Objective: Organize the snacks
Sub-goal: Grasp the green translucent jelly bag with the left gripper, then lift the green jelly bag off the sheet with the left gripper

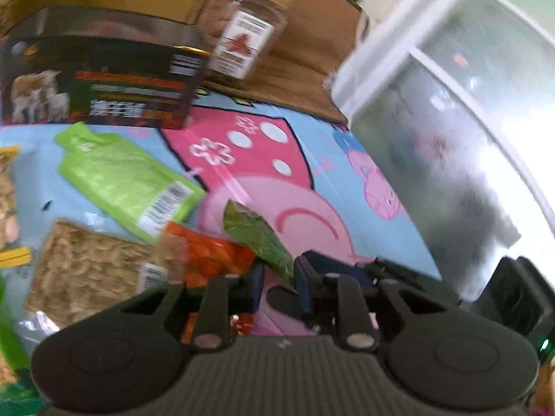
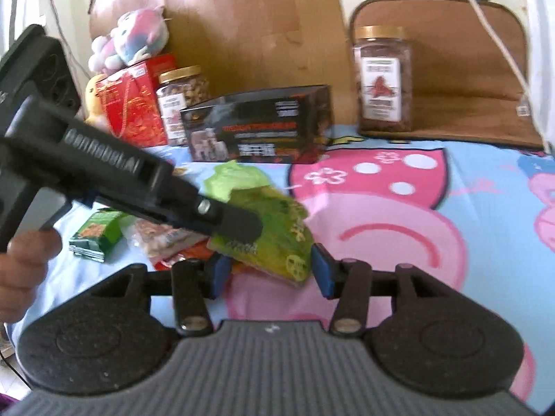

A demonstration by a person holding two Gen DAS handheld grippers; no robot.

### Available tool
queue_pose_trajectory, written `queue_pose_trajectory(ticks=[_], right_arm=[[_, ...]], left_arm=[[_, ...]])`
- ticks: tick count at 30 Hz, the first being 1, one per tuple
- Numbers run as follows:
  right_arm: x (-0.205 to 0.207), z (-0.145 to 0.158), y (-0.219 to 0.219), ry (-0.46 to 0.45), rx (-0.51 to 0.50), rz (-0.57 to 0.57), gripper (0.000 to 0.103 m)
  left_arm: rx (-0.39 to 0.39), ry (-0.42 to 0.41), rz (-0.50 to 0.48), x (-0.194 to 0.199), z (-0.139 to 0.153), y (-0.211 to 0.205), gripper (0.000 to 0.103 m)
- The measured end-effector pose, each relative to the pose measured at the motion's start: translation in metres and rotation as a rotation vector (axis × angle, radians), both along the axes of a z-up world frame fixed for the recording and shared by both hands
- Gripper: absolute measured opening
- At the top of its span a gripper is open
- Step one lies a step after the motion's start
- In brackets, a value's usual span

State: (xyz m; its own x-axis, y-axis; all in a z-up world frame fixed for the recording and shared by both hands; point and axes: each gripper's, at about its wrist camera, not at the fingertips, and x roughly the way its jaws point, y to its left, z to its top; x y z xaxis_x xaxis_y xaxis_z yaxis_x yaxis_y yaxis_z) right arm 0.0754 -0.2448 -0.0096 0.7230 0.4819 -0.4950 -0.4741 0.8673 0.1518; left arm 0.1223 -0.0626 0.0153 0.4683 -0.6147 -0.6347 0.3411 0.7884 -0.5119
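My left gripper [image 1: 277,277] is shut on a green snack packet [image 1: 258,239] and holds it above the cartoon cloth [image 1: 312,173]. In the right wrist view the same packet [image 2: 277,228] is pinched by the left gripper's fingers [image 2: 239,225], which come in from the left. My right gripper [image 2: 270,270] is open, with its blue pads on either side of the packet's lower end, not touching it. A light green pouch [image 1: 128,176], an orange packet [image 1: 208,256] and a noodle block [image 1: 86,270] lie on the cloth.
A black box [image 2: 256,128] stands at the back, with a gold-lidded jar [image 2: 381,79] on a brown mat to its right. A red box [image 2: 135,104], a nut jar [image 2: 180,100] and a plush toy [image 2: 131,41] stand at the back left. A clear bin [image 1: 451,138] stands at the right.
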Motion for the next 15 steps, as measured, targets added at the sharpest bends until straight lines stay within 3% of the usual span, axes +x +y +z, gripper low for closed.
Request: queue_pose_trajectory(ticks=[3, 6, 10, 13, 15], right_arm=[[-0.002, -0.003, -0.014, 0.009, -0.007, -0.048, 0.052], [-0.004, -0.004, -0.016, 0.004, -0.023, -0.042, 0.052], [-0.003, -0.002, -0.007, -0.031, -0.065, -0.013, 0.053], [0.002, -0.003, 0.001, -0.040, -0.086, 0.004, 0.052], [0.004, -0.005, 0.005, -0.047, -0.102, 0.009, 0.052]], left_arm=[[0.033, -0.028, -0.019, 0.001, 0.001, -0.011, 0.030], [0.034, -0.025, -0.004, 0.007, 0.003, -0.013, 0.041], [0.038, -0.025, 0.023, 0.014, 0.004, -0.008, 0.049], [0.038, -0.008, 0.044, 0.020, 0.002, -0.004, 0.050], [0.037, 0.001, 0.051, 0.024, -0.001, -0.002, 0.045]])
